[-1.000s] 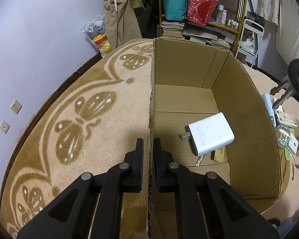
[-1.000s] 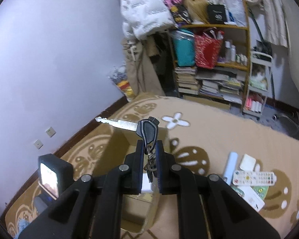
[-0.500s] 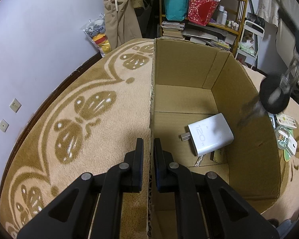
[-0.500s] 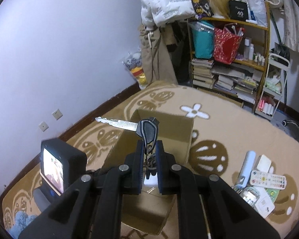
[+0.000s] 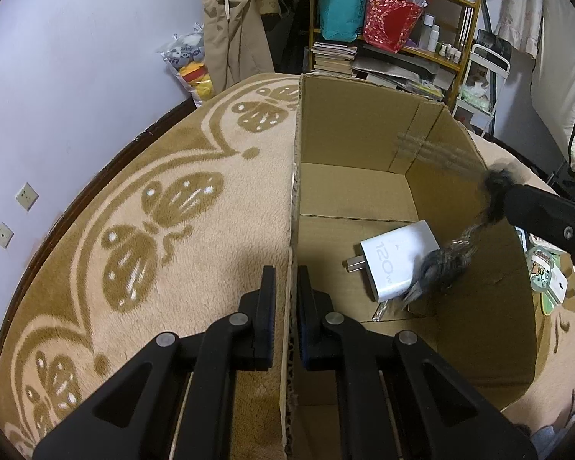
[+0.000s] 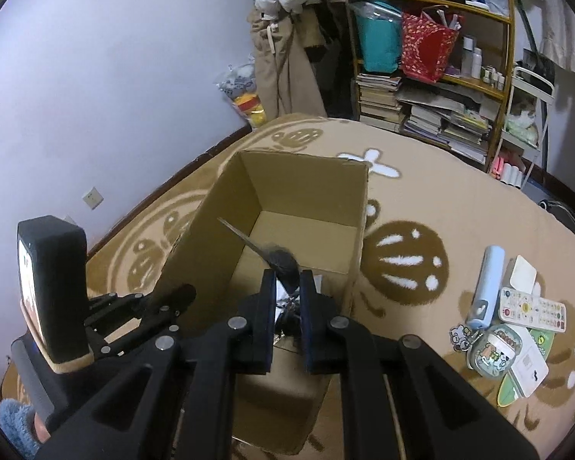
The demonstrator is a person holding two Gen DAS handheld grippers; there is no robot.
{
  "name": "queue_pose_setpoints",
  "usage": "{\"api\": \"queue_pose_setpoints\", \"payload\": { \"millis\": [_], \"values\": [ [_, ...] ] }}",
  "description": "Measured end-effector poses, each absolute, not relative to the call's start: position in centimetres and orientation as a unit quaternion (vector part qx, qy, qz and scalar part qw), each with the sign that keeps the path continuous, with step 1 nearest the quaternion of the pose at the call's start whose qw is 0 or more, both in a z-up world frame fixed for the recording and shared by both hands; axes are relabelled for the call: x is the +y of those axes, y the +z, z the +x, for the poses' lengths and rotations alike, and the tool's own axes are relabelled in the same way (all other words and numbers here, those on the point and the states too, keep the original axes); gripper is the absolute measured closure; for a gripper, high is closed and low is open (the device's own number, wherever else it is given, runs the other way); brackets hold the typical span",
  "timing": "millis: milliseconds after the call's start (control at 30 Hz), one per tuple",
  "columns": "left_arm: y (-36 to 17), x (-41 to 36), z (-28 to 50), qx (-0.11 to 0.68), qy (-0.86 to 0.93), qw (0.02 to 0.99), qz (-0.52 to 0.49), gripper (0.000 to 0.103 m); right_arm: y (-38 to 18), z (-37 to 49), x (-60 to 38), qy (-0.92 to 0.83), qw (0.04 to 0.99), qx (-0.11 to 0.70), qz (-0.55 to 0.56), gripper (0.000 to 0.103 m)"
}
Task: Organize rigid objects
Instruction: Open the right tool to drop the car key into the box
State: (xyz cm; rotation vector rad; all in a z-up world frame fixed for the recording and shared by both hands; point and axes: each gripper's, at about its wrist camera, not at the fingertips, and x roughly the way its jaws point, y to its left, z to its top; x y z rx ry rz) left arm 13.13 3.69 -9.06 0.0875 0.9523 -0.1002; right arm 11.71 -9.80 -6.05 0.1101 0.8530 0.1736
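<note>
The left gripper (image 5: 286,287) is clenched on the near wall of the box (image 5: 364,130), one finger outside over the rug, the other inside. The wall is corrugated cardboard, its raw fluted edge showing between the black, flat-sided fingers. The box is plain brown, open at the top, with straight walls and a creased flap floor.

Ahead and to the right of the left fingers, on the box floor, lies a white charger (image 5: 398,258): a smooth, glossy block with rounded corners, grey lettering and two metal prongs at its left end. Its right corner is partly hidden by a blurred dark bunch hanging from the key.

The right gripper (image 6: 287,287) grasps a key (image 6: 283,262) by its black plastic head, pinched between the two fingers. The thin metal blade (image 6: 237,235) sticks up and to the left beyond the fingertips, over the open box. It is blurred, so its teeth cannot be made out. A ring and dark bits hang below the head, between the fingers.

The rug (image 6: 460,199) is fleecy, beige with brown flower shapes. Well to the right of the right fingers a cluster lies on it: a pale blue cylinder (image 6: 487,287), a white button remote (image 6: 533,308), a small white rounded case (image 6: 523,276) and flat cards.
</note>
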Motion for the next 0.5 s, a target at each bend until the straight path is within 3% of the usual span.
{"api": "queue_pose_setpoints", "payload": {
  "millis": [233, 267, 333, 400, 500],
  "values": [
    [-9.1, 3.8, 13.1, 0.456, -0.047, 0.887, 0.047, 0.094, -5.6, 11.9, -10.4, 0.069, 0.910, 0.406, 0.048, 0.087],
    [-9.1, 3.8, 13.1, 0.456, -0.048, 0.887, 0.046, 0.094, -5.5, 11.9, -10.5, 0.066, 0.911, 0.405, 0.046, 0.081],
    [-9.1, 3.8, 13.1, 0.456, -0.048, 0.887, 0.047, 0.094, -5.3, 11.8, -10.9, 0.060, 0.912, 0.403, 0.044, 0.056],
    [-9.1, 3.7, 13.1, 0.456, -0.047, 0.888, 0.048, 0.094, -5.1, 11.7, -11.5, 0.053, 0.914, 0.399, 0.048, 0.042],
    [-9.1, 3.8, 13.1, 0.456, -0.047, 0.887, 0.047, 0.094, -4.8, 11.4, -12.6, 0.041, 0.918, 0.389, 0.056, 0.035]
  ]
}}
